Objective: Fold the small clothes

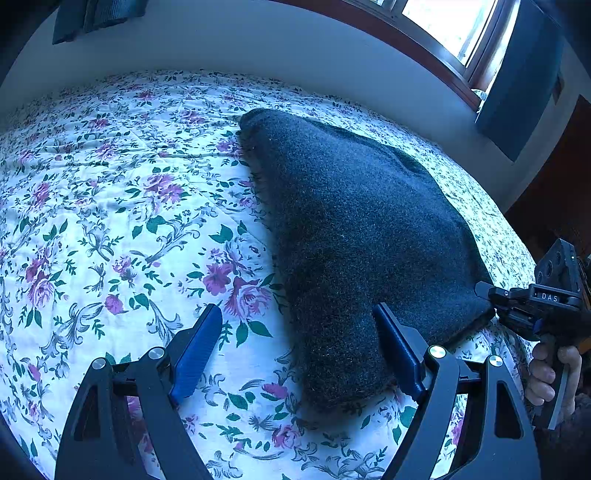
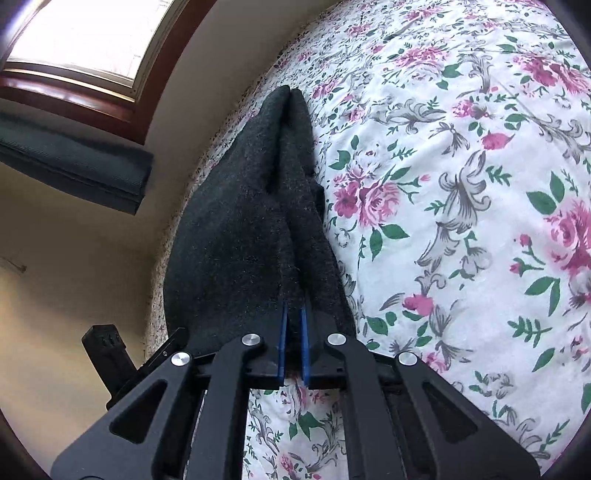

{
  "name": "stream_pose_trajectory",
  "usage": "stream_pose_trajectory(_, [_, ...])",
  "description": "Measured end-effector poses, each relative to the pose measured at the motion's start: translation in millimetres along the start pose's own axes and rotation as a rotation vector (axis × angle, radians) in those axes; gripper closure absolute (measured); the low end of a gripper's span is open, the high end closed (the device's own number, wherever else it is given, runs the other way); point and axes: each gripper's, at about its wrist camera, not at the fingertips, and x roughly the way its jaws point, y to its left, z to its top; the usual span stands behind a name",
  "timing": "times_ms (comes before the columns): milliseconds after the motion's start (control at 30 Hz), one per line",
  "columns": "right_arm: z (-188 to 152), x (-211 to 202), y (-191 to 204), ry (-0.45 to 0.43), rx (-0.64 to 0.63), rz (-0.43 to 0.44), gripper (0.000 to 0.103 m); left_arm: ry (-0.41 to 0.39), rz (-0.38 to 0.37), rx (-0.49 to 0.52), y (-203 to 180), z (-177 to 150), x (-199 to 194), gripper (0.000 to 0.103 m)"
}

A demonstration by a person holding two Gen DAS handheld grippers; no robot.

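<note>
A dark charcoal knit garment (image 1: 362,229) lies on the floral bedsheet (image 1: 110,221), near the bed's window side. My left gripper (image 1: 299,317) is open, its blue pads on either side of the garment's near corner, which lies between them. My right gripper (image 1: 491,295) shows at the right edge of the left wrist view, at the garment's right corner. In the right wrist view the right gripper (image 2: 292,310) is shut on a pinched fold of the garment (image 2: 251,221), which stretches away from the fingers.
The bed's edge runs along a pale wall (image 1: 295,48). A wood-framed window (image 1: 443,33) with a dark rolled blind (image 2: 74,170) is beside the bed. The sheet (image 2: 461,221) is open to the left of the garment. A hand (image 1: 550,373) holds the right gripper's handle.
</note>
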Motion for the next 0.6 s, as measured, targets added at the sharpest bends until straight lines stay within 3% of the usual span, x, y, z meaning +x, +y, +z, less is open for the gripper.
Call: stream_pose_trajectory(600, [-0.2,-5.6,-4.4,0.001,0.011,0.03,0.097,0.003,0.008,0.008,-1.7,-0.9,-1.3,0.02])
